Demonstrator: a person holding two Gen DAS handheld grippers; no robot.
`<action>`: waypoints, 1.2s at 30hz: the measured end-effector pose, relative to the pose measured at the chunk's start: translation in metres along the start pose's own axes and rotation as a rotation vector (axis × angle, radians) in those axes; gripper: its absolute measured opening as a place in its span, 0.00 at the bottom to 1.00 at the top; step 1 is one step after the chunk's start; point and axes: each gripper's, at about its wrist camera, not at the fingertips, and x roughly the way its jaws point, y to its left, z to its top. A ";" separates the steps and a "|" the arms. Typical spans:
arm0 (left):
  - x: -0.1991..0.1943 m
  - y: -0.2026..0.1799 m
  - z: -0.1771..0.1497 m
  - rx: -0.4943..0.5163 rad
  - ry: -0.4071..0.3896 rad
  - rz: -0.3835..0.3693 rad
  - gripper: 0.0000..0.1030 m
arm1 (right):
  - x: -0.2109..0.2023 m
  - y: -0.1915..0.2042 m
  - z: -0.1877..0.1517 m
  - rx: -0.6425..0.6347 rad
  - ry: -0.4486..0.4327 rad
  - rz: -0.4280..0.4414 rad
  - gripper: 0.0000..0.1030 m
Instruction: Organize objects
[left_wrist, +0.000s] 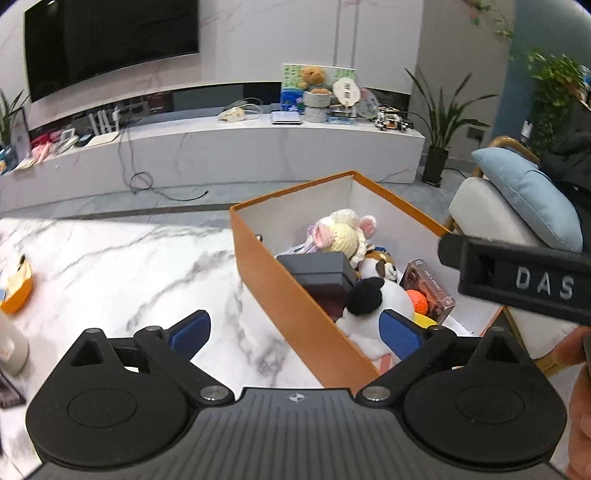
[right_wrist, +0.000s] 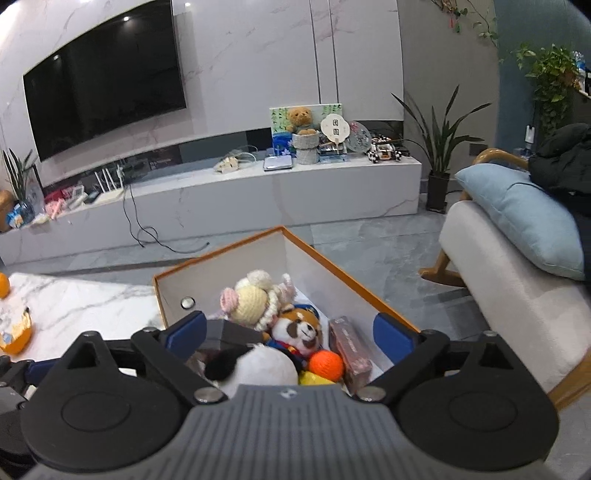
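An orange box (left_wrist: 291, 295) with white inside walls stands on the marble table (left_wrist: 110, 266). It holds a crocheted doll (left_wrist: 343, 232), a grey case (left_wrist: 314, 269), a red panda plush (right_wrist: 299, 326), a white and black plush (left_wrist: 373, 299), an orange ball (right_wrist: 325, 364) and a brown packet (left_wrist: 430, 290). My left gripper (left_wrist: 295, 330) is open and empty over the box's near left wall. My right gripper (right_wrist: 290, 334) is open and empty above the box (right_wrist: 162, 295); its body shows in the left wrist view (left_wrist: 517, 277).
An orange bowl-like thing (left_wrist: 16, 288) and a pale cylinder (left_wrist: 11, 347) lie at the table's left edge. A beige chair with a blue cushion (right_wrist: 524, 225) stands right of the box. A TV bench (right_wrist: 258, 192) runs along the far wall.
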 end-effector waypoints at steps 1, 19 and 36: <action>-0.001 0.000 -0.001 -0.002 0.000 0.009 1.00 | -0.001 0.000 -0.002 -0.006 0.003 -0.009 0.99; -0.012 0.007 -0.020 -0.024 0.026 0.035 1.00 | -0.007 -0.021 -0.038 -0.044 0.105 -0.111 0.99; -0.011 0.004 -0.022 -0.028 0.039 0.027 1.00 | -0.007 -0.016 -0.040 -0.075 0.107 -0.132 0.99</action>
